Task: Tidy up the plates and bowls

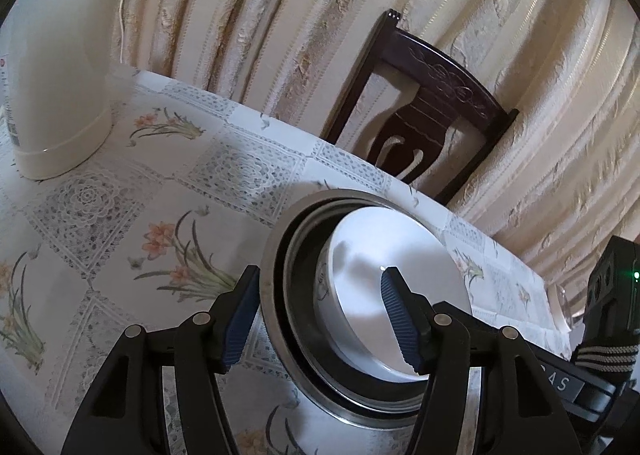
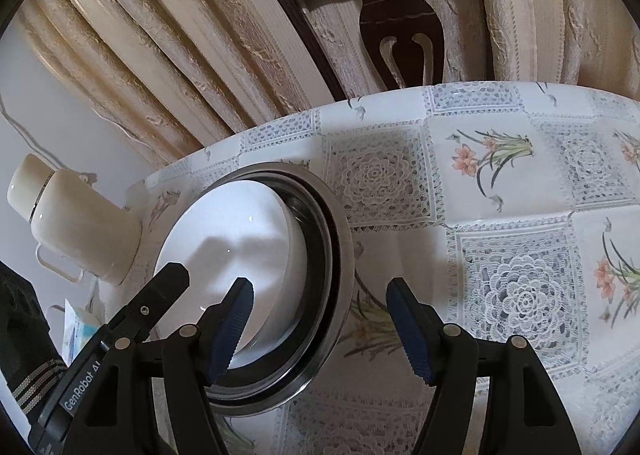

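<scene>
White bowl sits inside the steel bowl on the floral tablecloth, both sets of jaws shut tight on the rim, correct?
Not quite. The white bowl does sit inside the steel bowl on the tablecloth, but both wrist views show the jaws open, straddling the rim on each side without clamping it.

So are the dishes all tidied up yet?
Mostly, it seems. The white bowl already sits nested inside the steel bowl. Nothing is in hand: the left gripper and right gripper are both open, straddling the rims. No other loose dishes show.
</scene>
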`<control>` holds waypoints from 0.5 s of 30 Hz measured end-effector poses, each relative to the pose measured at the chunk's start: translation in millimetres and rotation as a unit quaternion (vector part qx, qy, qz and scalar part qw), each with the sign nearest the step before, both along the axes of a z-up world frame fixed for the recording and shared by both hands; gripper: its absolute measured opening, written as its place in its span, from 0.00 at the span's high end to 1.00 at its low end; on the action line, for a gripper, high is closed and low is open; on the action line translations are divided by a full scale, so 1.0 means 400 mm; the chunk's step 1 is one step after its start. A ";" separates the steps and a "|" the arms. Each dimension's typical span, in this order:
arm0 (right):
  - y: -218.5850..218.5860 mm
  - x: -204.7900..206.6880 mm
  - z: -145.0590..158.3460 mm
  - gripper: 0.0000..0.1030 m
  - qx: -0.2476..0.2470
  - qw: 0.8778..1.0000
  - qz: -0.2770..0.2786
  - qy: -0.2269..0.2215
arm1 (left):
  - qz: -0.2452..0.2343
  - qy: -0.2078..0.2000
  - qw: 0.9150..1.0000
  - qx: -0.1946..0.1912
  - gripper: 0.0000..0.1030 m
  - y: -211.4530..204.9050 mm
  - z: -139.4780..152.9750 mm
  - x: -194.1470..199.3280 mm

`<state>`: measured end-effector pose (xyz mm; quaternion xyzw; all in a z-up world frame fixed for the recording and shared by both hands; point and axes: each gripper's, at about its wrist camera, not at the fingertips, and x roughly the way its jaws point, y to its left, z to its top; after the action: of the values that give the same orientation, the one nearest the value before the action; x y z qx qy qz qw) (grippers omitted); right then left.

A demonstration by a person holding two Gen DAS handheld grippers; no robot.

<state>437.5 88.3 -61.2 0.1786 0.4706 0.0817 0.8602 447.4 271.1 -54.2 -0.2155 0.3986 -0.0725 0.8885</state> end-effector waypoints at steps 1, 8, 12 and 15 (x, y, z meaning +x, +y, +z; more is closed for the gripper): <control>0.001 0.002 -0.002 0.30 0.000 1.000 0.000 0.001 | -0.001 -0.001 1.000 0.001 0.40 -0.002 -0.002 0.000; 0.001 0.008 -0.012 0.30 0.001 1.000 0.003 0.002 | -0.002 0.003 1.000 0.007 0.41 -0.003 -0.016 0.004; 0.003 0.008 -0.012 0.30 0.001 1.000 0.003 0.002 | 0.000 0.009 1.000 0.008 0.41 -0.004 -0.026 0.008; 0.003 0.009 -0.013 0.30 0.002 1.000 0.004 0.002 | -0.002 0.014 1.000 0.006 0.41 -0.005 -0.036 0.012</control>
<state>441.0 89.7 -66.2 0.1788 0.4731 0.0856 0.8584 452.2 269.2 -68.4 -0.2101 0.4118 -0.0690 0.8840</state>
